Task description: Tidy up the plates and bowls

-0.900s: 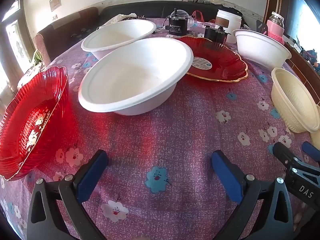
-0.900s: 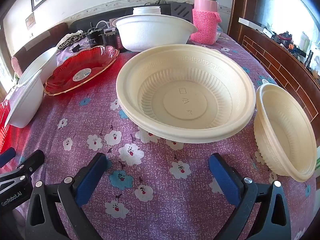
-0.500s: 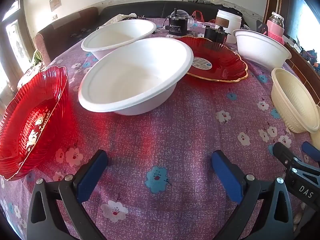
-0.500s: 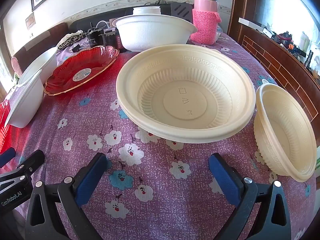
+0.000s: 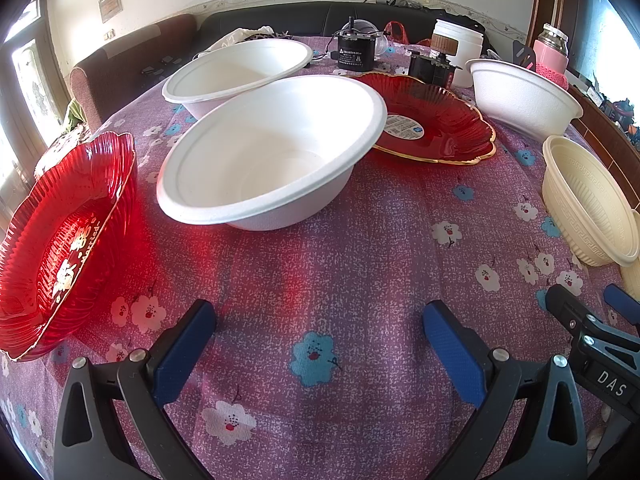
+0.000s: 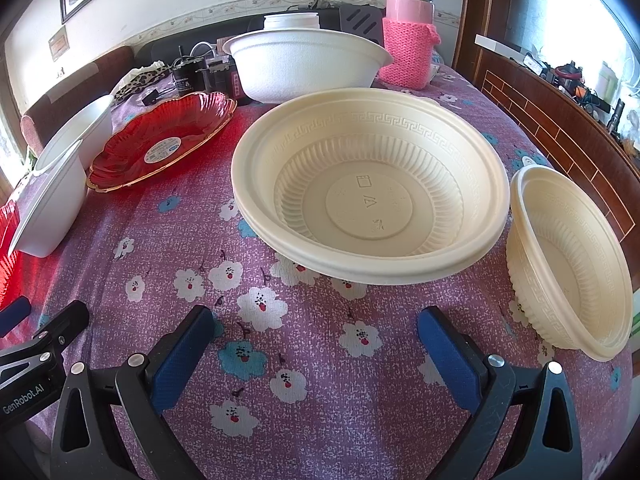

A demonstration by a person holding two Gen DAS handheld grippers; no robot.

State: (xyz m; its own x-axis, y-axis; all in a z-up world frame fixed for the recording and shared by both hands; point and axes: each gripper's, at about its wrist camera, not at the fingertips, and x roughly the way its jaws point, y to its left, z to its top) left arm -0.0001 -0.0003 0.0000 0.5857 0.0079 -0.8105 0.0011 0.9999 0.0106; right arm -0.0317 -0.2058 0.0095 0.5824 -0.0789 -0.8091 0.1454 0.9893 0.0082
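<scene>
My left gripper (image 5: 320, 344) hangs open over the flowered cloth, nothing between its blue pads. Ahead of it sits a large white bowl (image 5: 272, 152), a second white bowl (image 5: 236, 68) behind that, a red glass dish (image 5: 60, 236) at the left edge and a red gold-rimmed plate (image 5: 432, 128) to the right. My right gripper (image 6: 316, 344) is open too, just short of a wide cream bowl (image 6: 368, 184). A smaller cream bowl (image 6: 568, 260) stands at its right, a third white bowl (image 6: 304, 64) behind, and the red plate (image 6: 164, 140) to the left.
A purple flowered tablecloth (image 5: 360, 272) covers the table. At the back stand a pink sleeved flask (image 6: 408, 36), a white jar (image 5: 460, 52) and black electrical parts (image 5: 356, 52). A wooden wall panel (image 6: 560, 120) runs along the right; a sofa lies behind the table.
</scene>
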